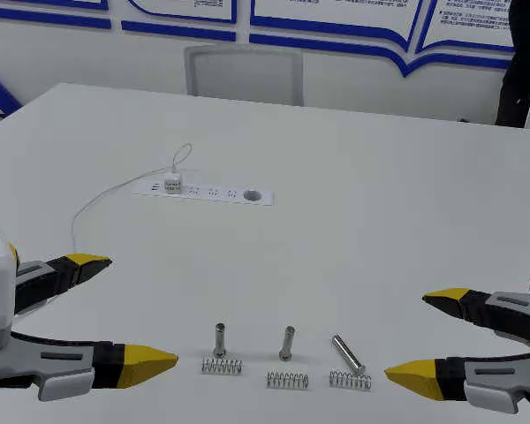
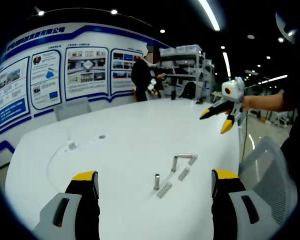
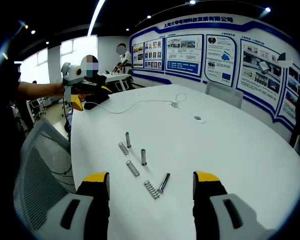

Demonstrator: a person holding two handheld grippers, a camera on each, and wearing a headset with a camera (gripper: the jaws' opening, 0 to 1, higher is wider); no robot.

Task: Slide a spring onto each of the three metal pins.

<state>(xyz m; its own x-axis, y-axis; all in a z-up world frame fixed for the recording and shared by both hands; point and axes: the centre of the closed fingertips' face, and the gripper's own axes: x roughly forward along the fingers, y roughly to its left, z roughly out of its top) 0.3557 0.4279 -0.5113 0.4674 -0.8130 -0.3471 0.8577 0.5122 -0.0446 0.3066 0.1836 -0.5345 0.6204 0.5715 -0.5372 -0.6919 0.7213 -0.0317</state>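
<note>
Open tabletop (image 1: 380, 221) around pins (image 1: 287, 342) and springs (image 1: 287, 381); power strip (image 1: 208, 191) apparently well beyond them.

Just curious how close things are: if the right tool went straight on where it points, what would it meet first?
Probably the lying pin and the spring beside it, nearest the open right tool; its height above the table is unclear.

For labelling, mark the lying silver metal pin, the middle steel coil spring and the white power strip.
Lying silver metal pin (image 1: 346, 352), head view, mid-shaft.
Middle steel coil spring (image 1: 287, 380), head view, centre coils.
White power strip (image 1: 203, 190), head view, top face.
</note>
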